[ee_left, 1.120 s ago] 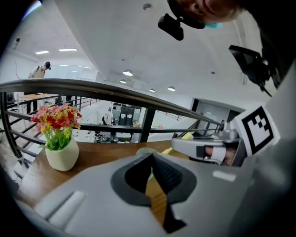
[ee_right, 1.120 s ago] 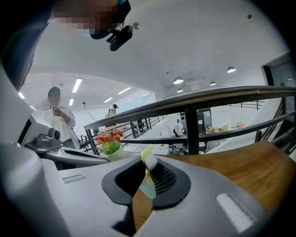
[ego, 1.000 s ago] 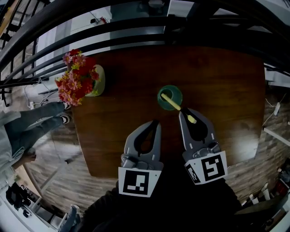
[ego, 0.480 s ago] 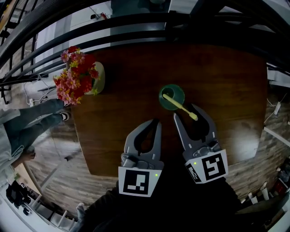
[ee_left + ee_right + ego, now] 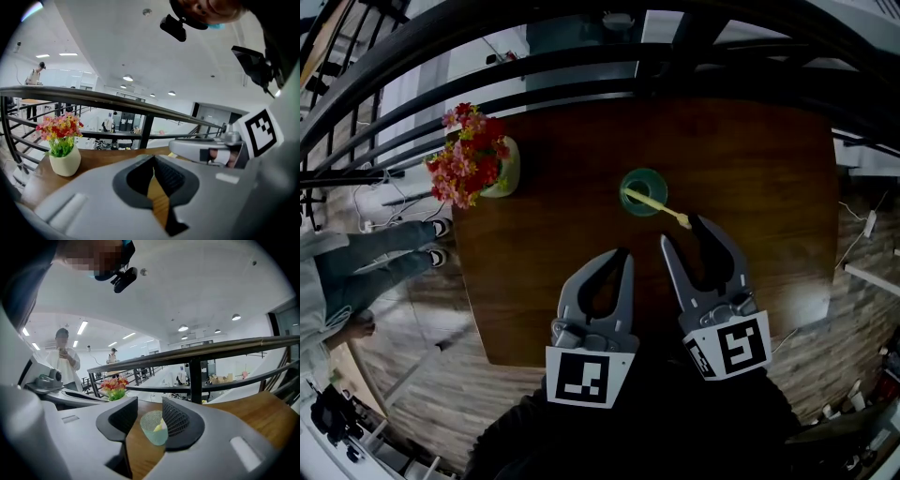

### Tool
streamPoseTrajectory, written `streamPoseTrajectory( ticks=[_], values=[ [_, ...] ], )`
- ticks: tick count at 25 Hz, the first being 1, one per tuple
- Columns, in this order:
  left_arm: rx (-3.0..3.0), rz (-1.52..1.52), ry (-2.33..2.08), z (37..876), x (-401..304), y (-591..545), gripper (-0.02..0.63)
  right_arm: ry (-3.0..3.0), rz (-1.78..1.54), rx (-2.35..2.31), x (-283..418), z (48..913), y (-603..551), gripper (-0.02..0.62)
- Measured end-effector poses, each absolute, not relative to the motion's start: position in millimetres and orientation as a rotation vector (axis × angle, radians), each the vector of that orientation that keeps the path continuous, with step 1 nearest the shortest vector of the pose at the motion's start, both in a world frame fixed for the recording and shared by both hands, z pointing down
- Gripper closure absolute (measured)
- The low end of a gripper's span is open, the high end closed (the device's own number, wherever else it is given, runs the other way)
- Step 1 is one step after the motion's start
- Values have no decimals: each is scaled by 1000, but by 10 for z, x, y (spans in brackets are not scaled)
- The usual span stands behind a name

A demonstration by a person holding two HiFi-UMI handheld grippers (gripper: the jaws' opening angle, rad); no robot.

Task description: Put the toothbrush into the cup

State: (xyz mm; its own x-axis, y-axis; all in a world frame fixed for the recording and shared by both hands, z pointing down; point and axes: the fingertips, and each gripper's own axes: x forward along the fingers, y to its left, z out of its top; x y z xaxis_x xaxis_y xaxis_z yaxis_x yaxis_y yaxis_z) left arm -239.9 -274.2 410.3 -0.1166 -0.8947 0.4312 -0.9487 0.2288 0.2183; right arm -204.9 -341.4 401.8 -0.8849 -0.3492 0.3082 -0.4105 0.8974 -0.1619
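Looking down on a dark wooden table (image 5: 750, 169) backed by black railing (image 5: 581, 66). Finding the yellow toothbrush (image 5: 656, 206) resting in the green cup (image 5: 645, 174) near the table's middle, one end down inside, the other leaning out over the rim toward the right gripper (image 5: 682, 234). Running its long axis roughly in line with that gripper, free end just ahead of the fingertips. Opening the right jaws, pads pressing on nothing, only the cup showing beyond the gap. Holding the left gripper (image 5: 625, 253) closed and empty, just beside the right and a little farther from the cup. Judging the toothbrush as delivered, and the coming move as backing straight off without nudging the handle. Noting a white pot of red flowers (image 5: 502, 169) well apart at the table's far left, nothing standing in the way.
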Motion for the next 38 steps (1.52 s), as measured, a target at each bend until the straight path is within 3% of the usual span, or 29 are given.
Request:
streamPoseTrajectory(
  ticks=[9, 21, 38],
  values=[
    [1775, 130, -2103, 3629, -2148, -2495, 597, -2876, 267, 601, -1723, 3516, -3059, 440],
    [1937, 102, -2241, 2922, -1779, -2110, 598, -3021, 222, 670, -1257, 2904, -2494, 595],
    [2003, 72, -2280, 2743, -1772, -1943, 598, -3057, 184, 671, -1244, 2720, -2296, 597]
  ],
)
